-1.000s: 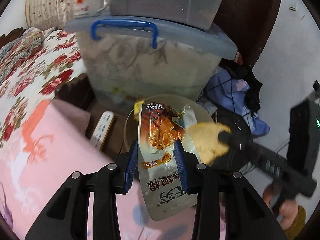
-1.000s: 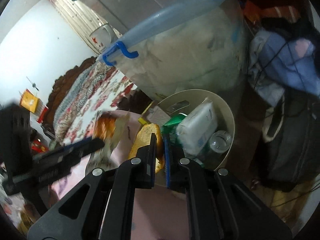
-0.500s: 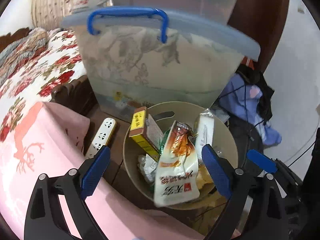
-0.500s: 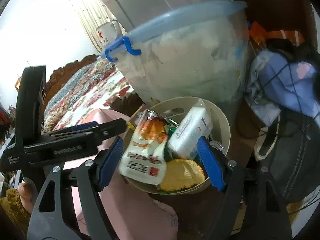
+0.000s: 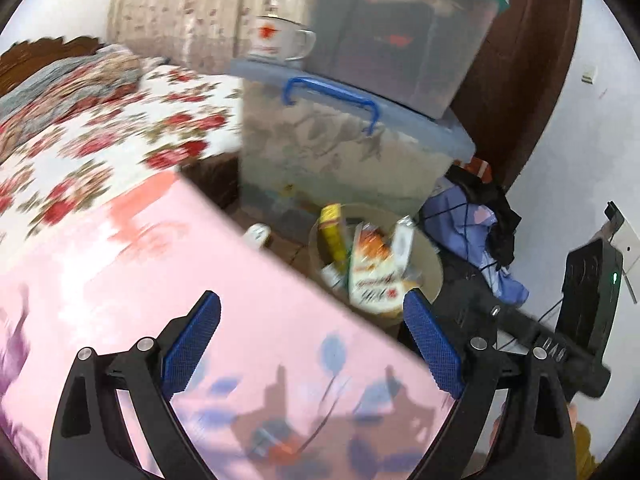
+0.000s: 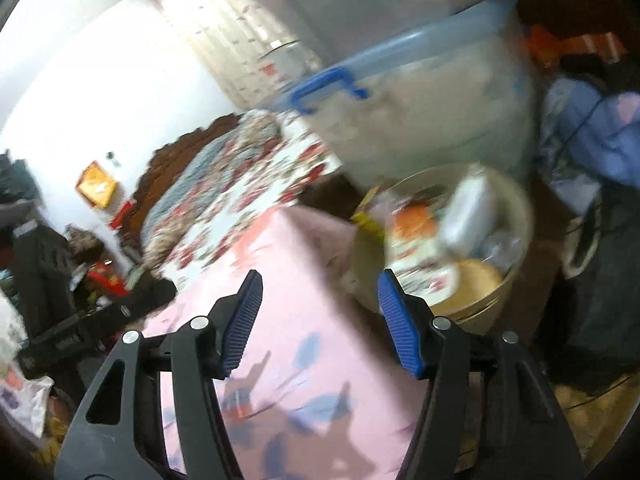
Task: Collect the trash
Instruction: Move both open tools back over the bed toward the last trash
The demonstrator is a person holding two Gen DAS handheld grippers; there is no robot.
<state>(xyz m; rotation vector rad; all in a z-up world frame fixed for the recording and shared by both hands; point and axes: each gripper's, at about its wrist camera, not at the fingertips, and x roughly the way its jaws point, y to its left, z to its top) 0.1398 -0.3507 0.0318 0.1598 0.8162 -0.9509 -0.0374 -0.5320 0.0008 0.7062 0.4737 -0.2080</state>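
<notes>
Right now the left gripper (image 5: 312,328) is being held with its jaws spread wide and nothing between them, above the pink blanket (image 5: 160,280) that is covering the near corner of the bed. Beyond that corner, the beige trash bin (image 5: 434,268) is being seen on the floor, standing just in front of the big translucent storage box (image 5: 340,168) with the blue handle. Trash is already lying inside the bin: a white and orange snack bag (image 5: 374,276) is leaning at the near rim, a yellow carton (image 5: 334,232) is standing at the side nearer the bed, and a white packet (image 5: 404,240) is propped at the far side. A white power strip (image 5: 258,234) is being shown on the floor between the bin and the bed. A white mug with a red star (image 5: 276,40) is sitting on the box lid, beside a second, darker container (image 5: 400,32) stacked there. Blue clothing (image 5: 472,224) is heaped on the side of the bin away from the bed.

The right gripper (image 6: 320,316) is likewise being held over the pink blanket, just short of the bin; its jaws are closing at this moment, and nothing is being caught between them. From this view a round tan piece (image 6: 476,280) is being shown in the bin at its near rim, next to the snack bag. Much of both views is being smeared by blur.
</notes>
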